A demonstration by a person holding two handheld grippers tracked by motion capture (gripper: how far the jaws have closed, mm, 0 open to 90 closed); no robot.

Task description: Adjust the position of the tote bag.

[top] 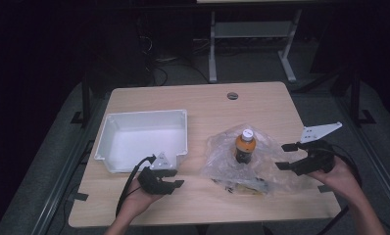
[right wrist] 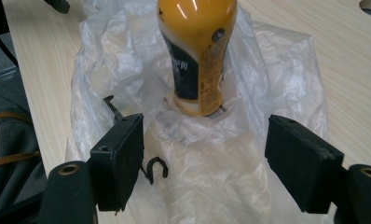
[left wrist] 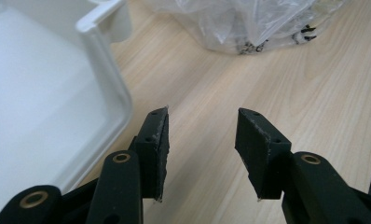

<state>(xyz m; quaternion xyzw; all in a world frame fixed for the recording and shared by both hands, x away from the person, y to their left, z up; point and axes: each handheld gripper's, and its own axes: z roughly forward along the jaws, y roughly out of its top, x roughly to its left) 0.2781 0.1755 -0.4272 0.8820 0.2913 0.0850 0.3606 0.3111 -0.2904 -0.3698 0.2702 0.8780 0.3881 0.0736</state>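
An orange bottle (top: 245,145) with a white cap and a dark label stands upright on a crumpled clear plastic bag (top: 242,166) in the middle of the table. In the right gripper view the bottle (right wrist: 197,51) rises from the bag (right wrist: 211,158) just ahead of the jaws. My right gripper (top: 285,156) hovers at the bag's right edge, open with nothing between its jaws. My left gripper (top: 174,178) sits near the front edge, beside the white bin (top: 144,139), also open and empty. Its pads (left wrist: 158,140) hang over bare wood.
The white bin (left wrist: 104,70) is empty and stands at the table's left. A round cable hole (top: 232,95) lies near the table's far edge. Table legs and cables show on the dark floor beyond. Black tape marks the table's corners.
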